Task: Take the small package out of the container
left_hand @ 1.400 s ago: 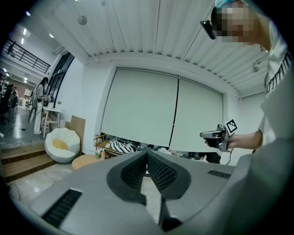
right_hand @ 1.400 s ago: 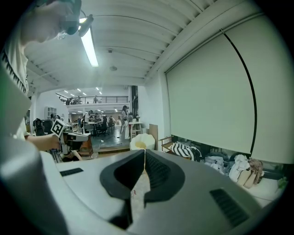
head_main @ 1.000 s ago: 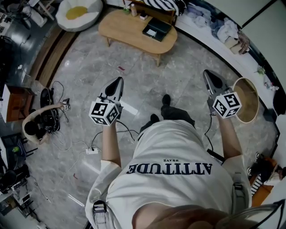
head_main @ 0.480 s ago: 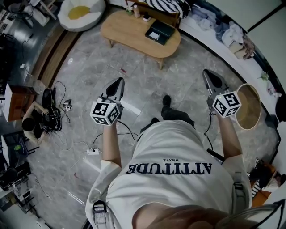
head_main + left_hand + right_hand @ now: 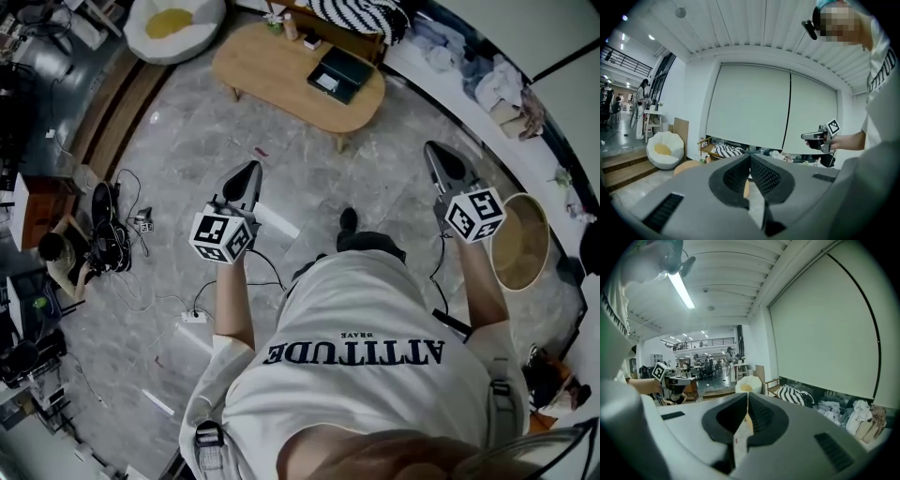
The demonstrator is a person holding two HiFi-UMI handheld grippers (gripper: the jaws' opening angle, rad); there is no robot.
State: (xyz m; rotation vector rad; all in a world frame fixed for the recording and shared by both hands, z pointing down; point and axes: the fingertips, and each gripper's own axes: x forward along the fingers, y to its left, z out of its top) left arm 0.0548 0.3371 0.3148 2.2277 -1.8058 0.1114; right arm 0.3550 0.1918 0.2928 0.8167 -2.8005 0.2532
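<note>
Wood-topped table sat a bit lower & further right in the head view than a sec earlier. The round basket by the right arm had slid down the frame too, i.e. the person had been walking fwd toward the table. The dark container lay on the table's right end, w/ what was prob the small package showing as a pale patch inside, too small to be sure. Left gripper and right gripper were carried out front, well apart from the table, posed same as before.

Left gripper view: fingers pressed tip to tip, nothing btwn them. A sliver of the table showed low left beside a white beanbag. The container couldn't be made out.

Right gripper view: fingers likewise closed & empty, looking across the room at the beanbag, w/ the left gripper off to the left. No container picked out here either.

So only the approach had advanced. The package was prob untouched in the container. The gap to the table had yet to be closed, and one pair of fingers would need to open before any grab.
</note>
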